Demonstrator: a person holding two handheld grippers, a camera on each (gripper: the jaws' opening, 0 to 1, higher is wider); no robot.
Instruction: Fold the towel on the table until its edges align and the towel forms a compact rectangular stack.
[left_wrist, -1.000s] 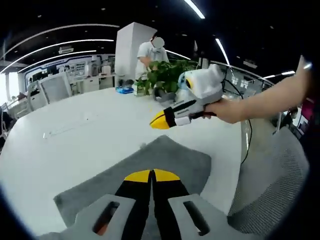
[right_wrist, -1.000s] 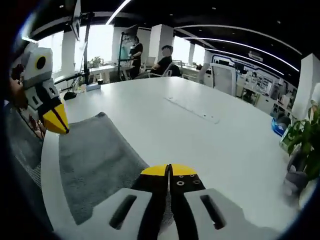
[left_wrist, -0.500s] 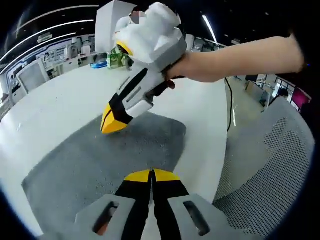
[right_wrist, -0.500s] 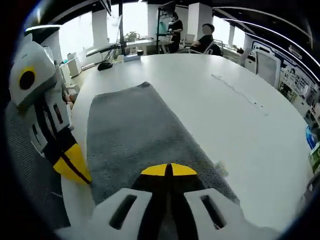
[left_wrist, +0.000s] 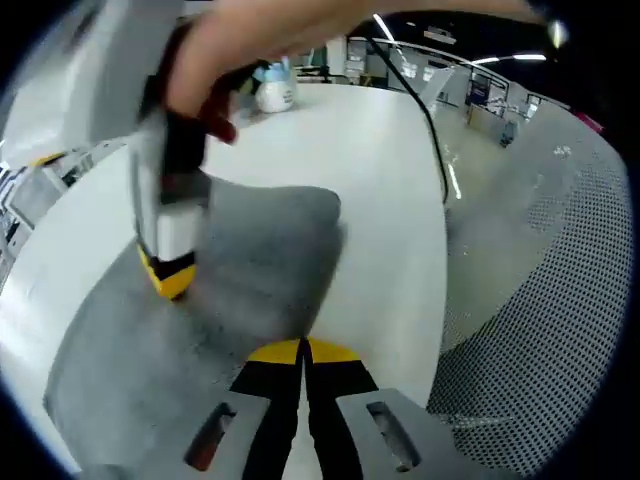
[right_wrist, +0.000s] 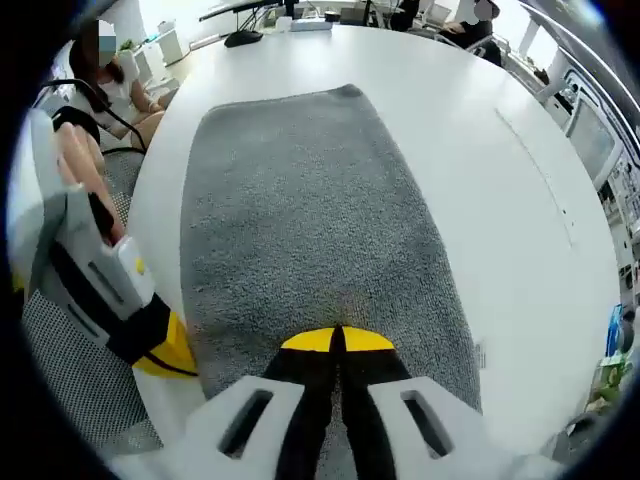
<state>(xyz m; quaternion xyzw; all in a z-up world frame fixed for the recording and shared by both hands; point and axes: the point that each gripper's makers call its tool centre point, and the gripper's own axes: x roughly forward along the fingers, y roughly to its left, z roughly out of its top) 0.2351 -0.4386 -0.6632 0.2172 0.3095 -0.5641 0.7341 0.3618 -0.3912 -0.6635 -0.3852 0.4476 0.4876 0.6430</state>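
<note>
A grey towel (right_wrist: 310, 210) lies spread flat on the white table (right_wrist: 500, 230), one long side running along the table's edge. My right gripper (right_wrist: 338, 340) is shut and hovers over the towel's near end with nothing between its tips. In the left gripper view a hand holds that right gripper (left_wrist: 170, 280) tip-down, just over or on the towel (left_wrist: 250, 260). My left gripper (left_wrist: 300, 350) is shut at the towel's border by the table edge. From the right gripper view, the left gripper (right_wrist: 168, 357) sits beside the towel's near-left corner.
A mesh chair (left_wrist: 530, 300) stands just off the table's edge, beside the left gripper. A cable (left_wrist: 430, 130) trails over the table toward that edge. Bare white tabletop (left_wrist: 390, 150) stretches beyond the towel. People sit at the far end (right_wrist: 480, 10).
Both views have tilted down and closed in on the towel. The right gripper swung from level above the table to pointing down at the towel. Both grippers stayed shut.
</note>
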